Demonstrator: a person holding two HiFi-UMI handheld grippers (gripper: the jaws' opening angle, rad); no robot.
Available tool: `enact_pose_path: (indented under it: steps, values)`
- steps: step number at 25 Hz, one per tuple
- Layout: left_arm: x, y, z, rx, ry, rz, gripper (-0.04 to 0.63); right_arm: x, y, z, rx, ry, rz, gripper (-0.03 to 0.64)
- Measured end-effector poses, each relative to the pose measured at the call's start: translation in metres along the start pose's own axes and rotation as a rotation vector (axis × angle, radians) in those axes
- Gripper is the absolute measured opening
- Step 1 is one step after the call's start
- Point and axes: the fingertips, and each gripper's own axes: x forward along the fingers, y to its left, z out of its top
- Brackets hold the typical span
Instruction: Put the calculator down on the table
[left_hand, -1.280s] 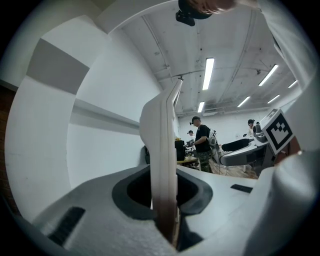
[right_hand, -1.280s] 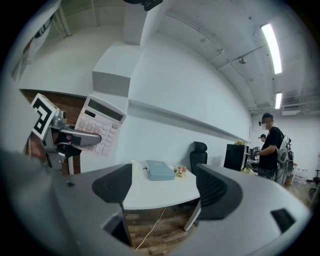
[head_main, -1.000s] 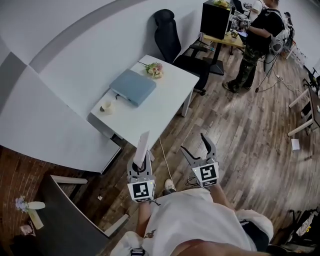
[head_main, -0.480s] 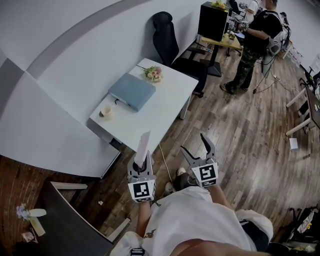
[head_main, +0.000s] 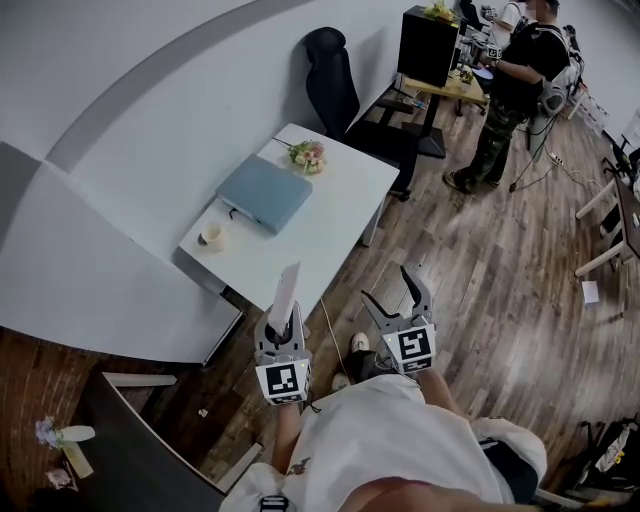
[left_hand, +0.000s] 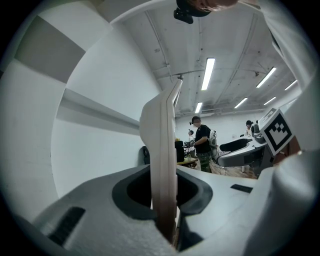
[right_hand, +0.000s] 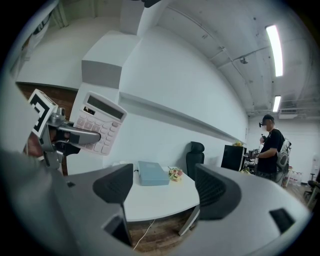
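While standing short of the table (head_main: 325, 215), holding the calculator (head_main: 287, 288) upright in the left tongs (head_main: 283, 322), pressed together on its lower end. Up in the air over the wooden floor (head_main: 470, 260), close to the table's near corner, not resting on anything. From the left gripper view, edge-on: a thin pale slab rising between the two jaws. From the right gripper view, keys and display turned toward the right tongs (head_main: 391, 288). Right tongs spread wide, nothing between them, level beside the left pair and apart from the calculator.

On the table, lying flat near the middle, a blue box (head_main: 265, 192). At the far end, a small bunch of flowers (head_main: 308, 153). By the wall-side edge, near the box, a cup (head_main: 211, 236). Past the far end, against the wall, a black chair (head_main: 338, 80). Well beyond, at another desk, a person (head_main: 512, 90) on foot.
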Motion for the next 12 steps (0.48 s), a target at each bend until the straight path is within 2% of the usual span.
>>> enact_pose_path:
  steps: [12]
  values:
    - [0.070,-0.007,0.002,0.011,0.007,-0.009,0.067,0.046,-0.049,-0.010,0.016,0.003,-0.003,0.383]
